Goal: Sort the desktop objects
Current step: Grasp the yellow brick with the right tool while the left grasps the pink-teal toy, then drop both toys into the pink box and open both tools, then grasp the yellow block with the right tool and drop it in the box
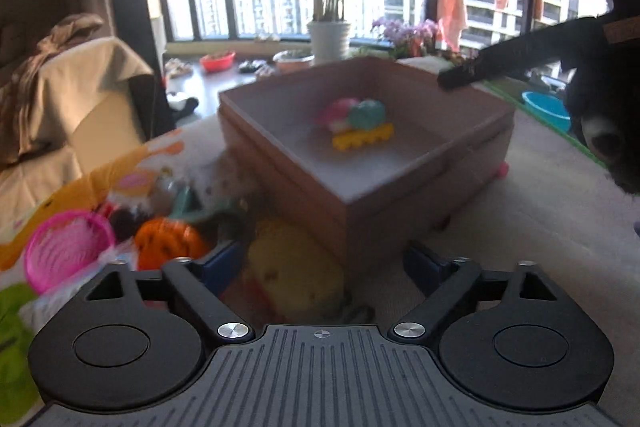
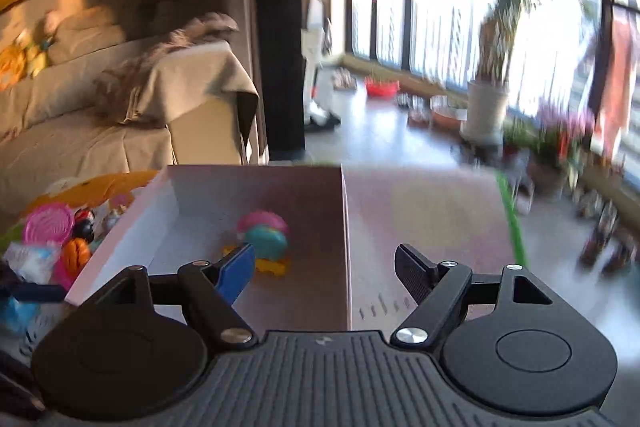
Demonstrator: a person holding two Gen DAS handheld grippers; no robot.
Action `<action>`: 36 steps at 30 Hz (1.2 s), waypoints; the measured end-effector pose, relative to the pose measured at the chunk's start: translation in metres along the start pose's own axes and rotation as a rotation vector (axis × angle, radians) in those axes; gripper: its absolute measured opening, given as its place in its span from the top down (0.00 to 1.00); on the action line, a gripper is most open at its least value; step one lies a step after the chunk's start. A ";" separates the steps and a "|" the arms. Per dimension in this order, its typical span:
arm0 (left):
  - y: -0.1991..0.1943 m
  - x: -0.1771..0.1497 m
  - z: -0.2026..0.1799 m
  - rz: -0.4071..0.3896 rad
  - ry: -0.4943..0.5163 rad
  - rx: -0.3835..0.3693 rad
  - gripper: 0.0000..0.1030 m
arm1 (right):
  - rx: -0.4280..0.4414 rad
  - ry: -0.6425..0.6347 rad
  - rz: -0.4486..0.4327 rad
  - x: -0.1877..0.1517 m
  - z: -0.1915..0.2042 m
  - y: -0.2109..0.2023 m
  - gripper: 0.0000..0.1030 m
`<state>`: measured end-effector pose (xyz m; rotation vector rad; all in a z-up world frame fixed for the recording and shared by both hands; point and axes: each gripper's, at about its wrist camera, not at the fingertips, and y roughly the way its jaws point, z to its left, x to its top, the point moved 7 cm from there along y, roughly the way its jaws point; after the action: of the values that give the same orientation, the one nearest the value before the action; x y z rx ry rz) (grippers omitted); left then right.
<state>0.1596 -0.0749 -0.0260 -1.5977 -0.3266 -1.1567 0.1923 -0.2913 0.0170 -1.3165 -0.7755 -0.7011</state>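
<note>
left gripper (image 1: 320, 263) tilted down, fingers spread, nothing gripped, lower centre above yellow toy (image 1: 294, 267). right gripper (image 2: 324, 267) likewise apart, over box (image 2: 256, 183) holding toys (image 2: 264, 237).

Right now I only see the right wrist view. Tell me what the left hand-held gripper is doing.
Observer: The left hand-held gripper is open, with nothing between its pads.
Operator: Say what lies ahead of it.
Observer: A blurred yellow toy lies just ahead of it, by the near corner of the box.
Operator: Report anything the box hides from me.
Observer: In the left wrist view, a small pink thing peeks out at the foot of the box's right wall.
</note>
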 end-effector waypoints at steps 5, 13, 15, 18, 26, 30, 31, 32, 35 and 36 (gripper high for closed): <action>0.007 0.004 -0.003 0.006 -0.017 -0.100 0.06 | 0.054 0.070 0.072 -0.016 -0.005 0.011 0.24; -0.047 -0.035 -0.041 0.036 0.033 -0.273 0.05 | 0.128 0.041 0.091 -0.028 0.017 0.002 0.21; -0.062 -0.042 -0.049 0.039 0.022 -0.290 0.05 | 0.125 0.023 0.075 -0.029 0.023 -0.004 0.21; -0.083 -0.046 -0.047 0.031 -0.013 -0.229 0.04 | 0.046 -0.036 -0.021 -0.026 0.031 -0.030 0.21; -0.117 -0.039 0.044 0.023 -0.245 0.237 0.03 | 0.233 -0.149 -0.017 -0.062 0.103 -0.086 0.21; -0.113 -0.039 0.077 0.036 -0.354 0.342 0.03 | 0.329 -0.256 0.065 -0.098 0.156 -0.082 0.22; -0.107 -0.039 0.080 0.046 -0.364 0.348 0.03 | 0.321 -0.283 0.077 -0.104 0.166 -0.079 0.24; -0.099 -0.038 0.080 0.055 -0.366 0.349 0.03 | 0.303 -0.319 0.088 -0.110 0.175 -0.074 0.25; -0.082 -0.035 0.083 0.085 -0.363 0.371 0.04 | 0.281 -0.339 0.128 -0.118 0.182 -0.065 0.45; -0.075 -0.035 0.084 0.100 -0.364 0.367 0.04 | 0.292 -0.337 0.152 -0.119 0.181 -0.065 0.58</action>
<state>0.1312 0.0380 -0.0047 -1.4699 -0.6496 -0.6778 0.0545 -0.1182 -0.0288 -1.2230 -0.9950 -0.2332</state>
